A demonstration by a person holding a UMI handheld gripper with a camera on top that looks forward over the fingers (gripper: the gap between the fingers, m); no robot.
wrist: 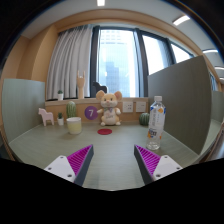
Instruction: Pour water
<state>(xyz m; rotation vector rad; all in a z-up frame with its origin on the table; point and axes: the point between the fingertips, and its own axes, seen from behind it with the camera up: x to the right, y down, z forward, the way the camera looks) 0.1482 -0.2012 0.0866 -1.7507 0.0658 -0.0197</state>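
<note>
— Room to move?
— Plenty of bare table (110,150) ahead of the gripper (113,160). Fingers spread wide, holding nothing.
— And the bottle (157,123)?
— Clear, white cap, upright, beyond the right finger, beside the plush toy (109,108). Cup (74,125) further left.

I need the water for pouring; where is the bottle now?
In the gripper view, the clear water bottle stands on the table, beyond the open gripper, right of the plush mouse.
</note>
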